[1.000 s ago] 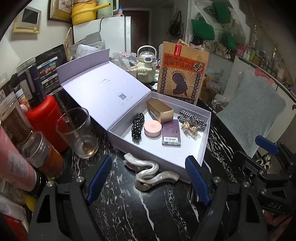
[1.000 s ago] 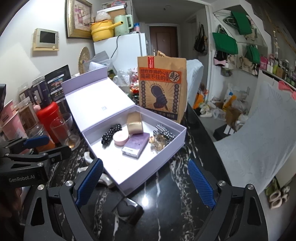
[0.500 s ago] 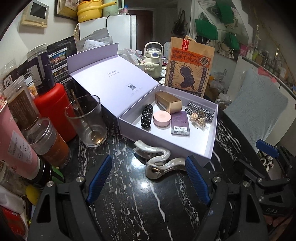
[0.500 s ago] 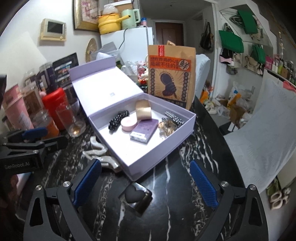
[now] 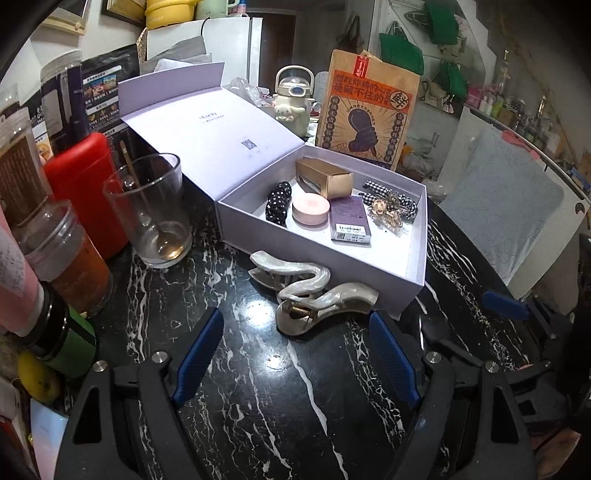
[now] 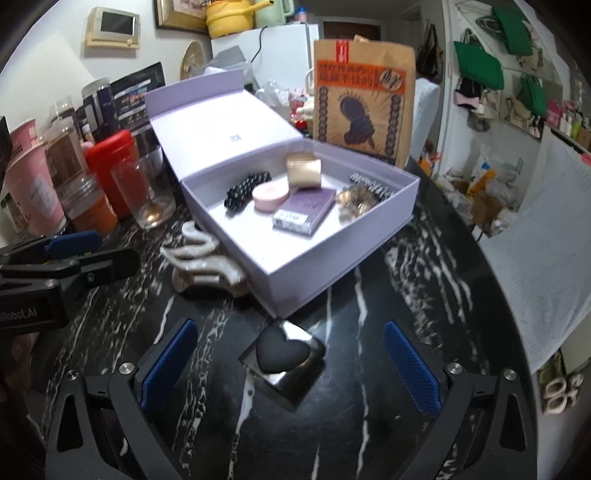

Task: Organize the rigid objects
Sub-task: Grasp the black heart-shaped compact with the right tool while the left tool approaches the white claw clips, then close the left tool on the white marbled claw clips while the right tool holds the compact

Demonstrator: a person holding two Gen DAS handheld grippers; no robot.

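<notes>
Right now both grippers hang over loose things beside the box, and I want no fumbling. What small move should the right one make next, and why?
Probably ease the right gripper down around the black heart compact. Its jaws are opening with nothing pressed between them, and the compact lies loose on the marble table, centred between the fingers, outside the lavender box.

White fridge [image 5: 229, 48], dark door [image 6: 349, 31], cluttered shelves [image 6: 517, 74]
</notes>
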